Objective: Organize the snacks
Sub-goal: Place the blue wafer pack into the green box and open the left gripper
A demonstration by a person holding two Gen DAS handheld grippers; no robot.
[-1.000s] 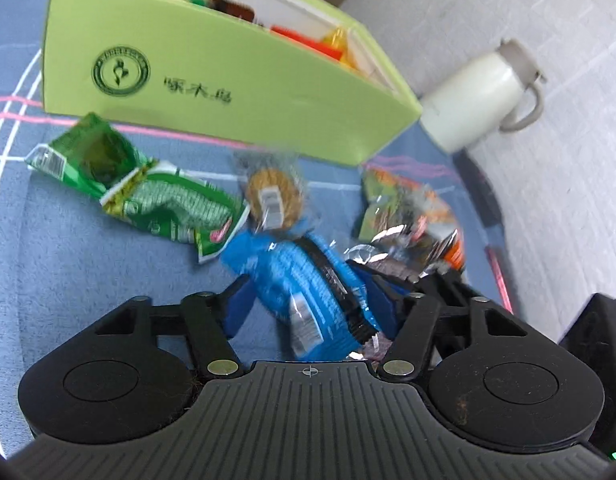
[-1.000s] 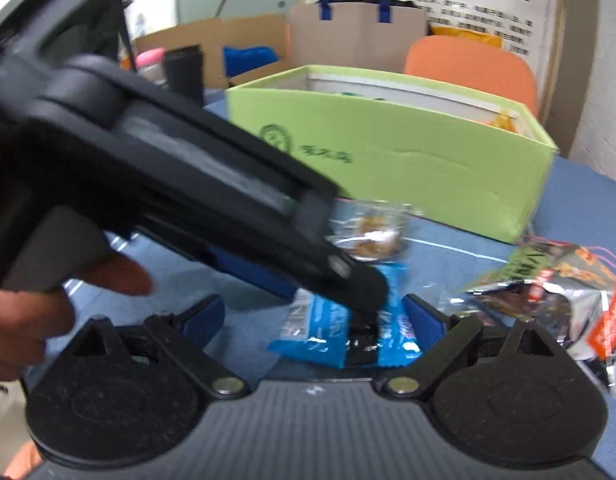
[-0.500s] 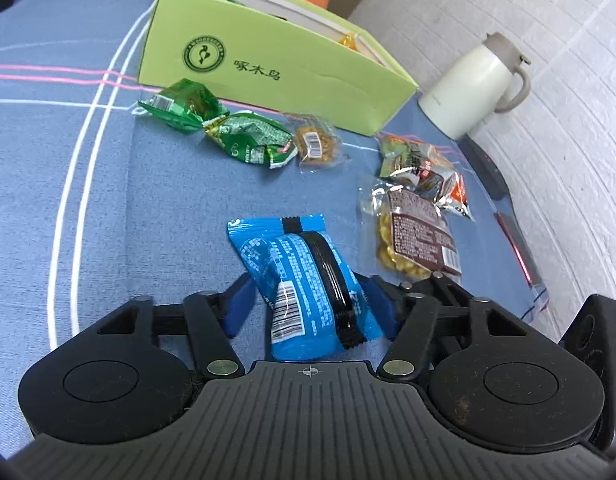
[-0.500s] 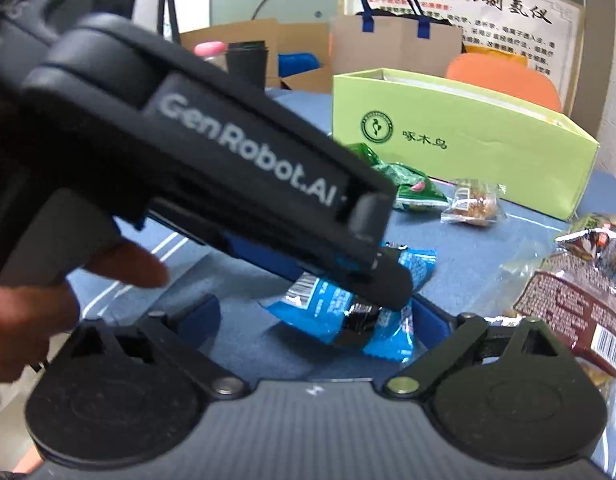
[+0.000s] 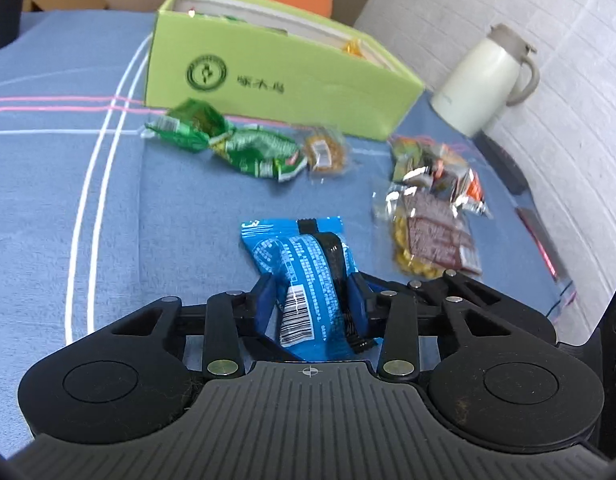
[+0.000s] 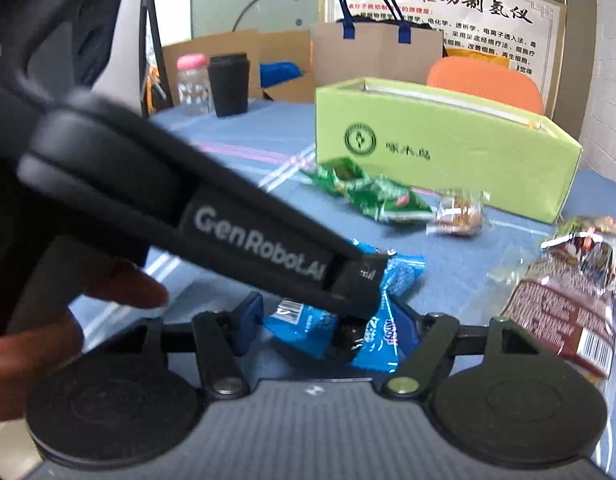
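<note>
My left gripper [image 5: 311,294] is shut on a blue snack packet [image 5: 303,268], holding it above the blue tablecloth. The same packet [image 6: 372,320] shows in the right wrist view under the left gripper's black body [image 6: 227,224]. My right gripper [image 6: 332,316] is open, its fingers on either side of the packet, not closed on it. The green snack box [image 5: 275,80] stands at the back with packets inside. Green packets [image 5: 235,144], a small brown clear-wrapped snack [image 5: 324,152], a peanut bag [image 5: 432,240] and a foil packet [image 5: 436,168] lie on the cloth.
A white thermos jug [image 5: 484,80] stands right of the box. A black cup [image 6: 229,84] and a pink-lidded bottle [image 6: 191,84] stand at the far left, with a paper bag [image 6: 376,56] and an orange chair [image 6: 484,84] behind the table.
My left gripper has closed on the blue packet and drawn it back from the box. The box and the loose snacks now look farther away in both views.
</note>
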